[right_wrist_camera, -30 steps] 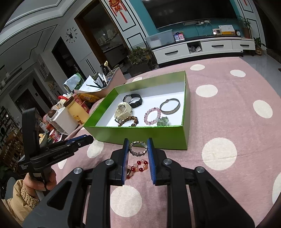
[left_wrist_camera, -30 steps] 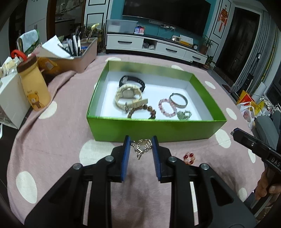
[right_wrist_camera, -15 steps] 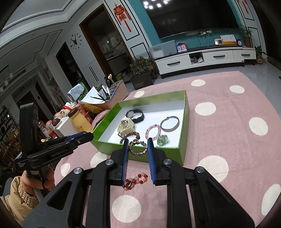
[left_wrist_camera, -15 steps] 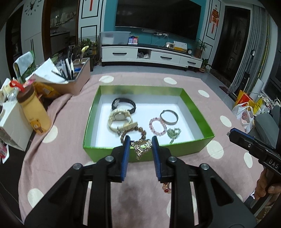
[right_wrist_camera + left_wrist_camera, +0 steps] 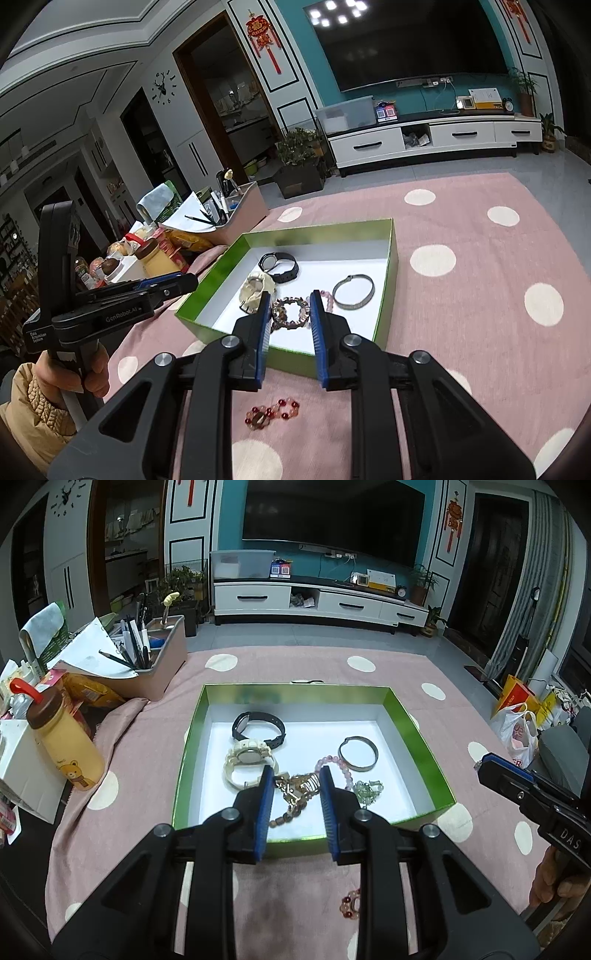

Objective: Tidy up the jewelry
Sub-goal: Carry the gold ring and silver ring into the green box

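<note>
Left wrist view has my left gripper (image 5: 296,790) pinched on a gold chain bracelet (image 5: 295,789), dangling over the near half of the green box (image 5: 413,720), so that's where this piece is: in the air, above the box floor. Landmark is the box for everything below.

Right wrist view is similar: my right gripper (image 5: 288,312) is closed down on a dark metal link bracelet (image 5: 290,312), also hanging over the near part of the box.

Inside the box: black watch (image 5: 258,728) toward the far wall, cream watch (image 5: 248,761) just nearer than it, a silver bangle (image 5: 358,754) toward the right wall, pink bead bracelet (image 5: 334,765) beside that, and a small green piece (image 5: 365,789) near the front right.

To do the drop well, I reckon each piece should go low over a bare white patch before the fingers ease apart, otherwise the chain lands on the brown bead strand (image 5: 286,816) under it and tangles.

Only the right wrist view shows the red bead bracelet (image 5: 271,412) clearly, on the pink cloth (image 5: 480,240) outside the front wall. Left view catches just a bit of it. It's still to be collected.
</note>
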